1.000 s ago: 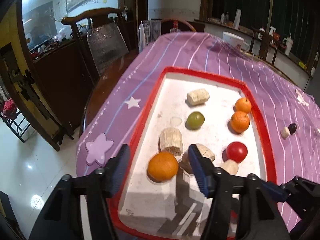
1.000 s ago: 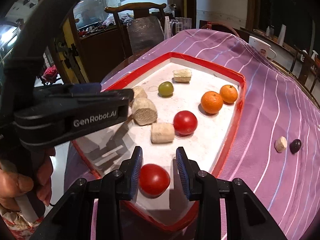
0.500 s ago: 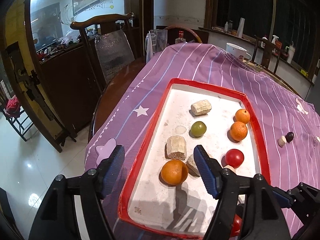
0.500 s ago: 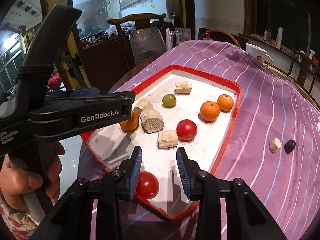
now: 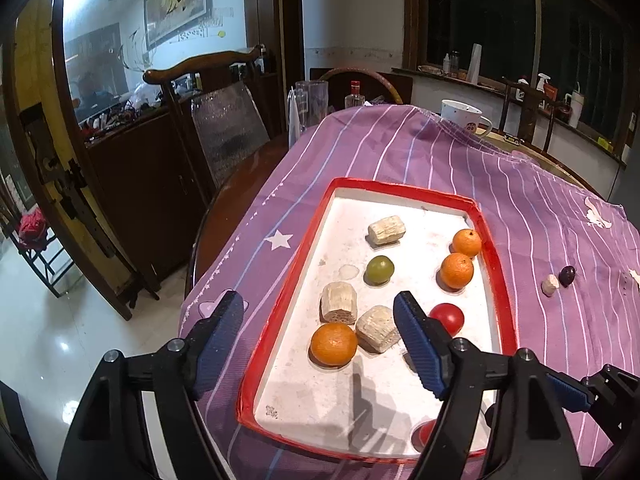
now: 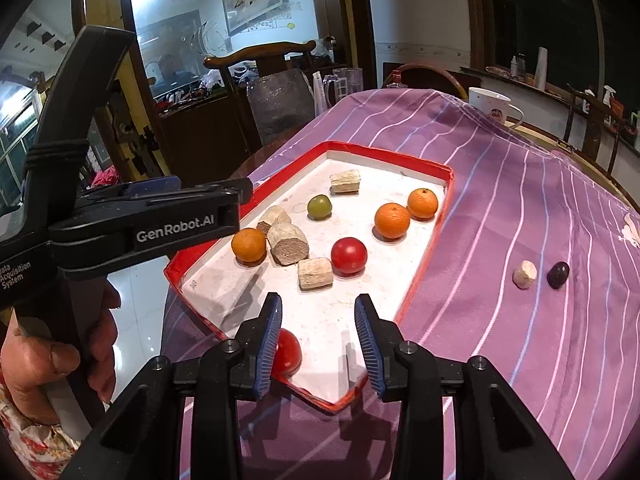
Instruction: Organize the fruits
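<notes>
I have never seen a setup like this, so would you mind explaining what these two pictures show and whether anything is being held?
No robot here: a person holds a clamp-like two-finger gripper in each hand, each with a wide-angle camera looking along its fingers. One picture comes from the left gripper, the other from the right gripper, where the person's hand also shows. Both look down on a red-rimmed tray on a purple striped cloth. In the tray lie three oranges, two red fruits, a green fruit and four pale blocks. Two small pieces, one pale, one dark, lie on the cloth. Nothing is held: both grippers' jaws are opening, with nothing pressed between them.
</notes>
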{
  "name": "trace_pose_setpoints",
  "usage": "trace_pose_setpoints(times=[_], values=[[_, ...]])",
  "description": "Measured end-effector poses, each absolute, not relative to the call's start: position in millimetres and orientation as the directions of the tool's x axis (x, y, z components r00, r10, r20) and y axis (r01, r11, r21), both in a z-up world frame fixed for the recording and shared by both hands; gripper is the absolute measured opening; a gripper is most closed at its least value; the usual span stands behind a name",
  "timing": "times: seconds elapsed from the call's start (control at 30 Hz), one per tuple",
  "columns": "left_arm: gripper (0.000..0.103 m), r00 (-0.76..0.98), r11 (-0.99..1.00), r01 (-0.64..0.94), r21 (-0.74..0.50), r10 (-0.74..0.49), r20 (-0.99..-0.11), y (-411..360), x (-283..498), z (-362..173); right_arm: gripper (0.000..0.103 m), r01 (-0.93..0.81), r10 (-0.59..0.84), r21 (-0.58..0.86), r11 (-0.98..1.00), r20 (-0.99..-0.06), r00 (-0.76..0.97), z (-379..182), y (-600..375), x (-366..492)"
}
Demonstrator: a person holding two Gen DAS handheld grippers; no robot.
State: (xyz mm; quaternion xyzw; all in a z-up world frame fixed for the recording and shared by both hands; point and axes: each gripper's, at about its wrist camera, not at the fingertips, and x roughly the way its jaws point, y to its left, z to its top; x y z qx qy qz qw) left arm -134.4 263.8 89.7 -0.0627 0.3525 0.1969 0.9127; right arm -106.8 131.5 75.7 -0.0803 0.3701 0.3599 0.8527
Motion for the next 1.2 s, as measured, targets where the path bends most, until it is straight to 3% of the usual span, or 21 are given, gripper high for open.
trace_pose_setpoints(times=[0.63, 1.2], values=[[0.080, 0.711, 0.932, -0.357, 0.068, 0.318, -0.627, 227, -143, 107, 0.043, -0.589, 0.556, 0.212, 0.780, -0.668, 0.495, 76, 81, -100], [0.082, 0.702, 0.947, -0.306, 0.100, 0.296, -0.648, 203, -130, 99, 0.044, -0.468, 0.512, 0.268, 0.842, -0.670, 0.537, 70, 10, -77]])
